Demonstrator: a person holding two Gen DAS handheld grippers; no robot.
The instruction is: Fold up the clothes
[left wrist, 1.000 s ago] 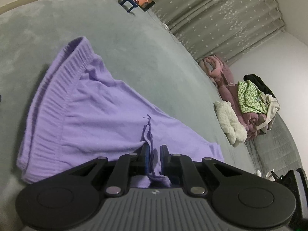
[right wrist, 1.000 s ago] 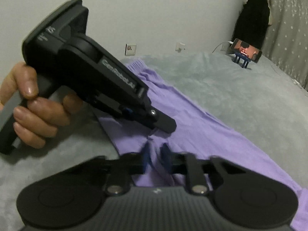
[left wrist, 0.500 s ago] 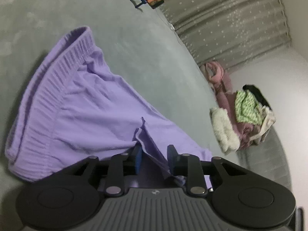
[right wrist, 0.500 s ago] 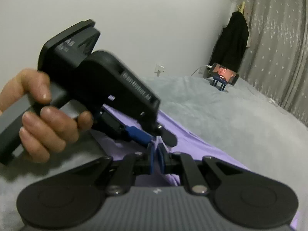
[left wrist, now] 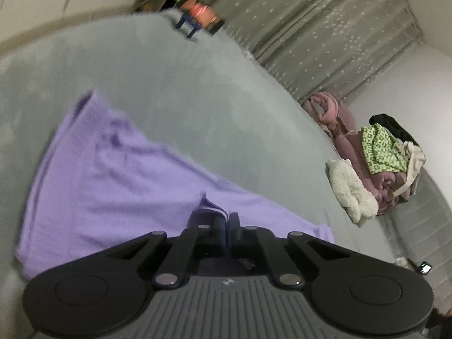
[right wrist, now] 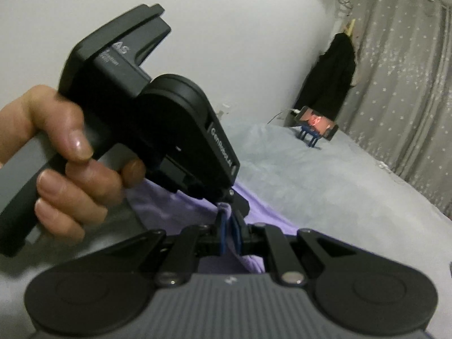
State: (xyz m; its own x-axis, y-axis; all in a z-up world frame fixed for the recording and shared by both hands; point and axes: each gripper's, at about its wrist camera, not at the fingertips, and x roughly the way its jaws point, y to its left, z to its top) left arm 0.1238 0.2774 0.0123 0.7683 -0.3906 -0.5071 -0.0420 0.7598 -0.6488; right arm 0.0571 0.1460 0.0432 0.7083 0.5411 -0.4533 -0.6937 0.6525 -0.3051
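Note:
Purple shorts (left wrist: pixel 113 186) with a ribbed waistband lie spread on the grey bed cover (left wrist: pixel 197 99). My left gripper (left wrist: pixel 227 220) has its jaws closing tight on a raised fold at the middle of the shorts' near edge, lifted a little off the bed. In the right wrist view a hand (right wrist: pixel 70 175) holds that left gripper (right wrist: pixel 234 197), whose tips meet mine. My right gripper (right wrist: pixel 229 223) is shut on the same purple fold (right wrist: pixel 226 206), and more of the shorts (right wrist: pixel 271 206) trails away beneath it.
A phone on a blue stand (left wrist: pixel 200 14) sits at the bed's far end, also the phone (right wrist: pixel 316 121) in the right view. A heap of clothes (left wrist: pixel 373 163) lies at the bed's right side. Grey curtains (left wrist: pixel 325 28) and a hanging black coat (right wrist: pixel 333 79) stand behind.
The left jaws opened around the fold and have closed on it. Both grippers have risen slightly, lifting the purple edge, and the left gripper now sits close against the right one.

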